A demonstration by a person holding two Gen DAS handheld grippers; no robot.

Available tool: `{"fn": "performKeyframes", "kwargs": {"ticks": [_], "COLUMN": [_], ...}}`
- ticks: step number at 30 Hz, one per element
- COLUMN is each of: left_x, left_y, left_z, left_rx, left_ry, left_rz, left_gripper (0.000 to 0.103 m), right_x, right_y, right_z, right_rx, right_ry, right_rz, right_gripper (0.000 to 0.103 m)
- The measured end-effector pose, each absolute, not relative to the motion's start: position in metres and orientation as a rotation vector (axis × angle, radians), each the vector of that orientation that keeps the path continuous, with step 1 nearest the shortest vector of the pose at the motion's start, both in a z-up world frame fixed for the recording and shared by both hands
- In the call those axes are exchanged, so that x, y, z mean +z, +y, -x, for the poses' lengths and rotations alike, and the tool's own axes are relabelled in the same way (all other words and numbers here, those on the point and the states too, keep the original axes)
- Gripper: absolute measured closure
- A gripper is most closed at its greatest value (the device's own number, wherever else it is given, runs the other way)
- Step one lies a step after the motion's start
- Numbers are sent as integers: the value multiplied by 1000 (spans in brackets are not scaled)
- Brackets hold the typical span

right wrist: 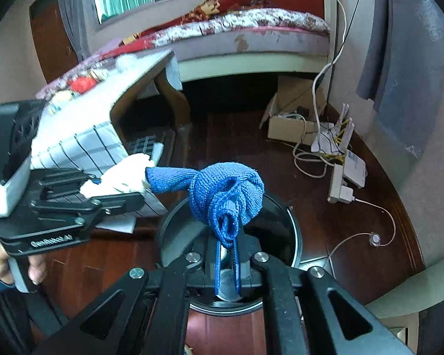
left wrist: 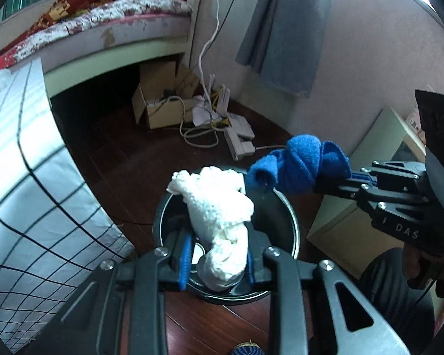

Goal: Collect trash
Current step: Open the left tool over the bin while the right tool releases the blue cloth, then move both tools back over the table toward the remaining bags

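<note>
A black round trash bin stands on the dark wood floor right below both grippers. My left gripper is shut on a crumpled white knitted cloth, held over the bin's mouth. In the right wrist view the same white cloth shows at the left, in the left gripper. My right gripper is shut on a knotted blue knitted cloth. That blue cloth hangs over the bin's far right rim, gripped by the right gripper.
A table with a grey checked cloth stands left of the bin. Behind are a bed, an open cardboard box, white cables and a power strip. A pale cabinet stands right of the bin.
</note>
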State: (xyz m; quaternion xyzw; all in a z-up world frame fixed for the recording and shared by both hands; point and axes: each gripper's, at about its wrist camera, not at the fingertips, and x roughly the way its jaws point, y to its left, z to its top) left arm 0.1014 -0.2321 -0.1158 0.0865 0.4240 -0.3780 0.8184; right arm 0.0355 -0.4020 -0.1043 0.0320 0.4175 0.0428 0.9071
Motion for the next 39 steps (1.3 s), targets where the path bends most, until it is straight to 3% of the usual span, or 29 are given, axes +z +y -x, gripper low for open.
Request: {"fn": "performKeyframes", "kwargs": {"ticks": [4,6,7,8,9,10,12,13,39], "left_x": [-128,-134,-138,-141,-143,-145,-148,-149,-116], "left_y": [-238,-240,-238,-235,-232,-229,-224,-221,-189], "left_z": [-108,-110,-113,-115,-117,-117,-118,-117,-103], "left_rx": [-827,-848,-820,-783,-745,-709,-661,-647,-570], "left_ry": [943,967,971,972,970,972,970,965,853], "left_rz": [-165,-143,-137,-136,-139,-148,-156,-166,-178], "left_gripper": [74,58,42,9,1,1,1,1,1], "right_x": [-120,-135,-146,-159,-167,-171,-174,-175,-126], "right_y": [-405,-407,-409,-413,-419,-426,-434,-437,-409], "right_z": [-45,-52,-57,-62,-62,-60,-54,-51,-38], "right_rx": [107,118,83,11,-44,-76,-130,-149,-159], "right_ry": [902,940,979,1026,1047,1039,1031,1032,872], "right_rz": [-60,-43,-16,9,9,-11,-34,-44,-62], "right_gripper": [96,95,82,47,30,17,11,1,1]}}
